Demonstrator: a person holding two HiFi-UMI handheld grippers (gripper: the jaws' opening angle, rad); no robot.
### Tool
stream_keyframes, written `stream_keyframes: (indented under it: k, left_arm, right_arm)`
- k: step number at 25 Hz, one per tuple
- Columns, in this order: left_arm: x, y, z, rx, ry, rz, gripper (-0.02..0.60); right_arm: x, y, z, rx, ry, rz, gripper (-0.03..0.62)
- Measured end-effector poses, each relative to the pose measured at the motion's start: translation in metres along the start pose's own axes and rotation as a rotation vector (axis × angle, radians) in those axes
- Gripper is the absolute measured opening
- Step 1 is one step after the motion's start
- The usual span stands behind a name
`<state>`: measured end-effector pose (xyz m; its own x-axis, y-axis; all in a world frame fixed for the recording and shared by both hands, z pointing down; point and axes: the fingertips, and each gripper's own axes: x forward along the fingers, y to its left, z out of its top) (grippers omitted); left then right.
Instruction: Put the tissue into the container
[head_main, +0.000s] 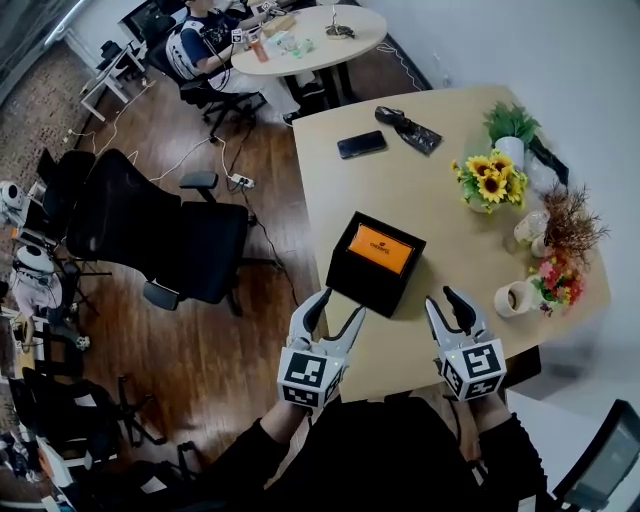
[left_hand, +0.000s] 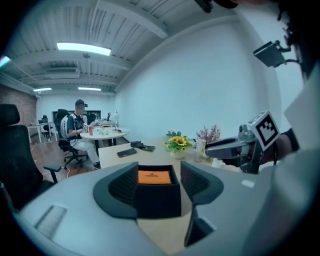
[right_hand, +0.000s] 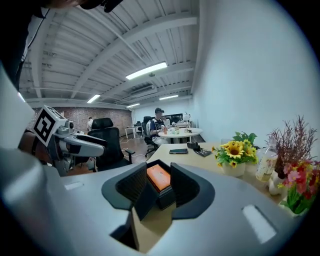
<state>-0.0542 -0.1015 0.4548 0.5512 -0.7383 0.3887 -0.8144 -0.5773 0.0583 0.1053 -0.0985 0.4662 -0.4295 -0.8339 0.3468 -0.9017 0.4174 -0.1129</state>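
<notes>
Our left hand-held gripper and right hand-held gripper hover part-open and empty, just short of the black container, with the orange tissue pack inside. We judge a stray nudge could shove the container off the counter.

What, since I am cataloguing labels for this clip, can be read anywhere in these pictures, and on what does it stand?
No text can be read.
Orange pack in the black box: a short dark print, too blurred to read.
Marker cubes on the left gripper and right gripper: black-and-white square patterns, no letters.
Things on the round table: too small to read.
</notes>
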Motion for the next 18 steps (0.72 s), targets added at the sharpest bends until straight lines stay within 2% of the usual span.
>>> stream_keyframes:
  k: [2,8,14,18]
  left_arm:
    - [-0.008,-0.006,0.001,0.021,-0.011,0.012,0.25]
    - [-0.03,-0.015,-0.006,0.024,-0.004,-0.027,0.249]
    - [-0.051,-0.004,-0.02,0.026,-0.015,0.023,0.245]
    - [-0.054,-0.011,-0.032,0.029,-0.004,-0.007,0.245]
  right_arm:
    - [-0.011,-0.003,0.002,-0.002,-0.016,-0.01,0.147]
    - [-0.033,-0.006,-0.002,-0.031,-0.036,-0.053,0.14]
    - [-0.054,0.002,-0.01,-0.002,-0.054,-0.083,0.131]
    - [-0.063,0.007,-0.015,-0.003,-0.069,-0.11,0.126]
